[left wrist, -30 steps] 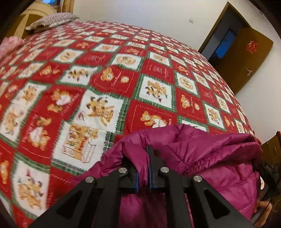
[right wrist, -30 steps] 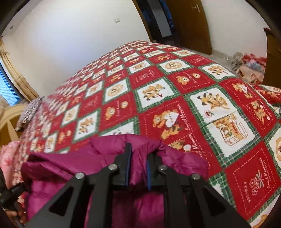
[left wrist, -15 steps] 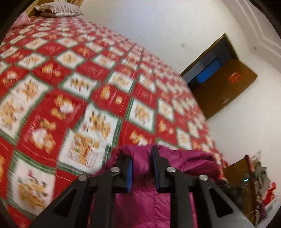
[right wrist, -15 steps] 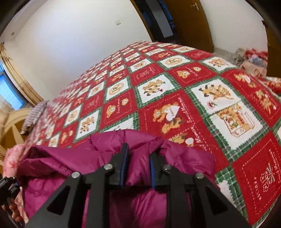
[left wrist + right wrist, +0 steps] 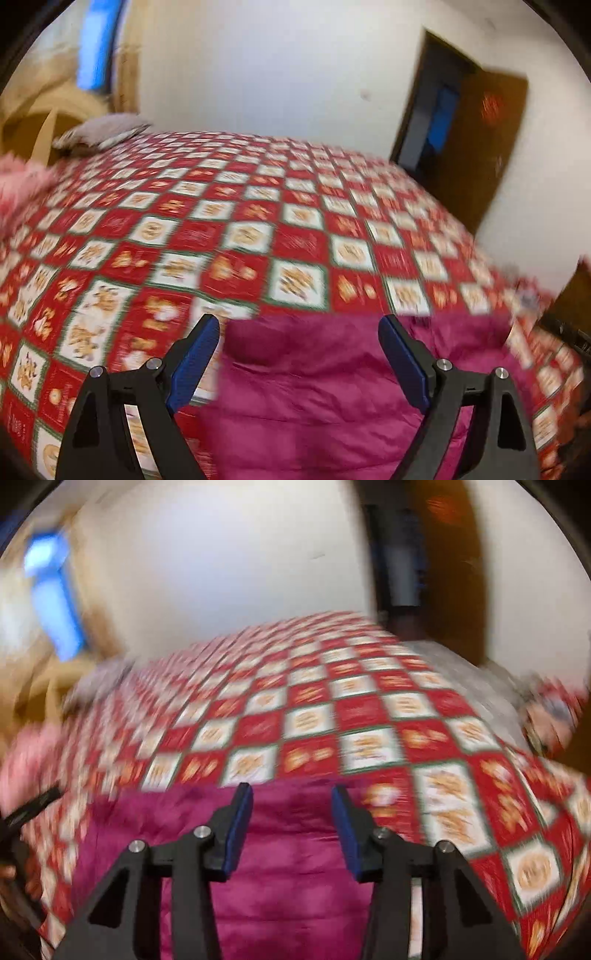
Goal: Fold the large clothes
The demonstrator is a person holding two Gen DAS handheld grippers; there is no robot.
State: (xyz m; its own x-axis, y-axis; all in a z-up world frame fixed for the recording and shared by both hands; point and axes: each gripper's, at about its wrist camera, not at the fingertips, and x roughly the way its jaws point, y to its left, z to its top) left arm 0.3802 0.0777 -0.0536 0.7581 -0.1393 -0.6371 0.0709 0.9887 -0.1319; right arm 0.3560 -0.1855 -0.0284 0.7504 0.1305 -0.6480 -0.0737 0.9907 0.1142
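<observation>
A magenta puffy jacket (image 5: 325,387) lies flat on the near edge of the bed, also seen in the right wrist view (image 5: 295,867). My left gripper (image 5: 299,328) is wide open and empty, its blue-padded fingers (image 5: 195,358) spread above the jacket's top edge. My right gripper (image 5: 291,797) is open and empty above the jacket's top edge, a little right of its middle. Both views are motion-blurred.
The bed is covered by a red, white and green bear-print quilt (image 5: 258,229). A pillow (image 5: 103,133) and pink fabric (image 5: 18,184) lie at its far left. A dark open doorway (image 5: 443,107) with a brown door stands beyond the bed.
Both grippers were shut on the jacket's edge; they have opened and let it go. The jacket now lies flat on the quilt, and both cameras have tilted upward.
</observation>
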